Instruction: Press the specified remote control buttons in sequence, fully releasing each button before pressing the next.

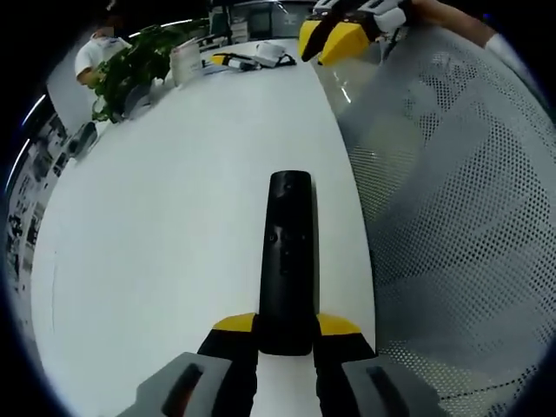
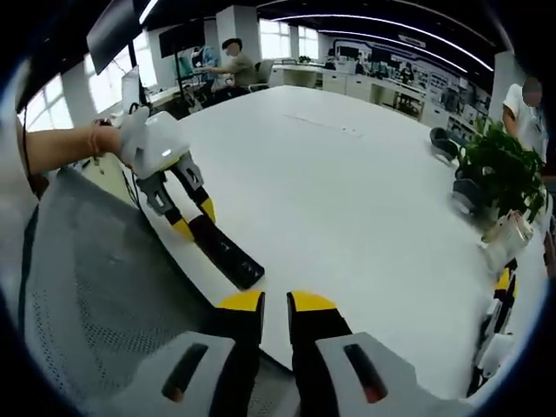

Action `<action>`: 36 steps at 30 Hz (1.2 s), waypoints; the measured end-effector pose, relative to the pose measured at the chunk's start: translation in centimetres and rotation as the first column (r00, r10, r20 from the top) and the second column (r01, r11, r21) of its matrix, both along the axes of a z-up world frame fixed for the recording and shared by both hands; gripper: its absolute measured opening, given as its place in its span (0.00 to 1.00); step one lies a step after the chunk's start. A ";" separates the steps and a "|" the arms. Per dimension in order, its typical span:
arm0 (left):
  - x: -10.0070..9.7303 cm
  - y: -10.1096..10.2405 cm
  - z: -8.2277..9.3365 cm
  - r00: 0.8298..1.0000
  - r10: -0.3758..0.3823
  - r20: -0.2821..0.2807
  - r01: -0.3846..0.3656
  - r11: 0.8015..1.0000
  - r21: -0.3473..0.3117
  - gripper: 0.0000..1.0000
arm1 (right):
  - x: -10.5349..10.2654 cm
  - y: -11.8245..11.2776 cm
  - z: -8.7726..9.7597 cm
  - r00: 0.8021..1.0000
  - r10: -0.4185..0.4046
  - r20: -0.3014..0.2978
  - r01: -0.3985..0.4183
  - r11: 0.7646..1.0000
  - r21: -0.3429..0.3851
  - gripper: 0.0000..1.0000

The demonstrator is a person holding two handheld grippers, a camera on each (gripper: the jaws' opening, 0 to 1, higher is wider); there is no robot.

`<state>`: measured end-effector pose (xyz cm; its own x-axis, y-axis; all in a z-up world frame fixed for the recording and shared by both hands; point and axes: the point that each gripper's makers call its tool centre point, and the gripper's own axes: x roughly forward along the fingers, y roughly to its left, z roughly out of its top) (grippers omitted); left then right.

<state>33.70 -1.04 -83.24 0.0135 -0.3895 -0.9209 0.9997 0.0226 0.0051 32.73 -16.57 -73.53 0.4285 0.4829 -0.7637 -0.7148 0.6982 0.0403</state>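
A long black remote lies lengthwise over the white table, near its right edge, buttons facing up. My left gripper is shut on the remote's near end, one yellow tip on each side. In the right gripper view the same remote juts out from the left gripper, which a person's hand holds. My right gripper hovers off the remote, near the table edge, its yellow tips almost touching with nothing between them. It also shows far off as the right gripper.
A grey mesh chair back stands close along the table's right edge. A potted plant and small items sit at the far end of the table. People sit at desks beyond.
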 end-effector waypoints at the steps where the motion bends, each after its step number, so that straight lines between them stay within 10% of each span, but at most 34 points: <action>1: -0.3 0.0 0.0 1.000 -0.008 0.001 0.008 1.000 0.009 0.24 | -0.2 0.2 -0.1 1.000 0.019 -0.008 -0.019 1.000 -0.003 0.09; 17: -1.8 0.3 0.0 1.000 0.027 0.002 -0.027 0.999 0.039 0.24 | -0.6 4.7 -4.0 0.924 0.355 -0.142 -0.370 0.924 -0.097 0.00; 36: -1.8 0.3 0.0 0.999 0.044 0.000 -0.044 0.999 -0.032 0.24 | -0.2 5.8 -8.5 0.857 0.450 -0.250 -0.500 0.844 -0.196 0.00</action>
<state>31.93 -0.79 -83.24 0.0323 -0.4176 -0.9081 0.9977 0.0671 0.0047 32.52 -10.80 -82.06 0.0325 0.3767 -0.9258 -0.9570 0.2789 0.0798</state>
